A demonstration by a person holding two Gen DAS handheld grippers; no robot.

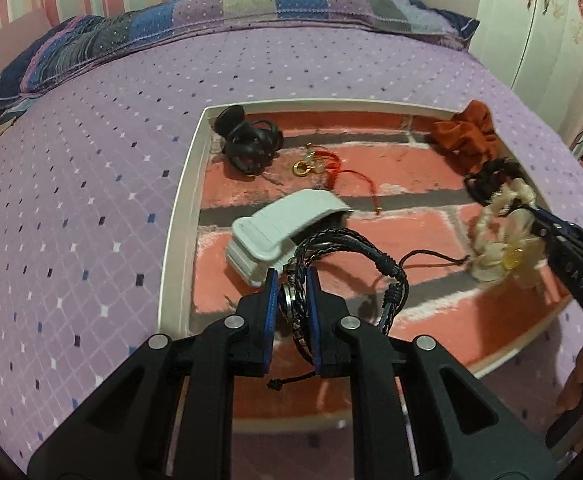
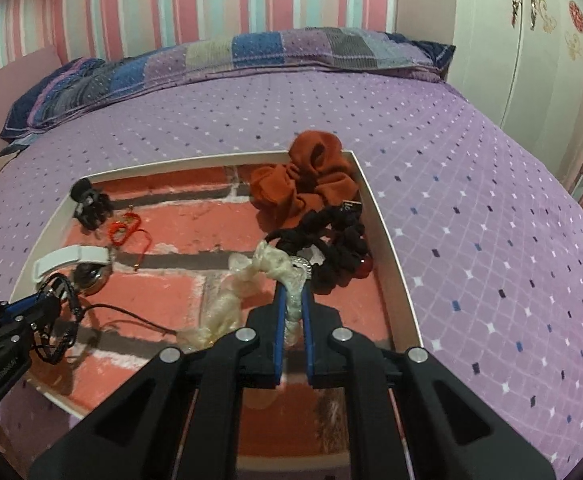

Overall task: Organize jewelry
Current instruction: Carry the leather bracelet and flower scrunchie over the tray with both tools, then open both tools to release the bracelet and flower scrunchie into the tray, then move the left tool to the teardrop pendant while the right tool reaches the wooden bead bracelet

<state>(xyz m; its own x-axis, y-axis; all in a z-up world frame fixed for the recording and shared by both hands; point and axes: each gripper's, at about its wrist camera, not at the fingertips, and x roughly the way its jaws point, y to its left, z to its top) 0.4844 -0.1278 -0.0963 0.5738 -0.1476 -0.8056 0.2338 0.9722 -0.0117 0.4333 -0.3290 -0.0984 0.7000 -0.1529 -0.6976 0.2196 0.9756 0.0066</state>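
Braided black cord makes up the leather bracelet [image 1: 351, 264] you carry in your left hand-held gripper [image 1: 293, 280], whose jaws are clamped on its bunched strands. It is light, limp and springy, so the loops dangle to the right and a loose tail trails toward the tray floor; holding the thick bundle rather than one thin cord looks safest. Your right hand-held gripper [image 2: 291, 300] is pinched shut on the cream scrunchie [image 2: 247, 280], a soft, sheer thing that droops left of the jaws and should crush harmlessly. Both pieces hang over the white-rimmed tray [image 1: 179, 208] on the purple bed [image 1: 91, 160]. Beyond the bracelet lies a white watch [image 1: 287, 220]; far right, an orange scrunchie [image 2: 307, 180] and a black scrunchie [image 2: 335, 240] sit against the rim.
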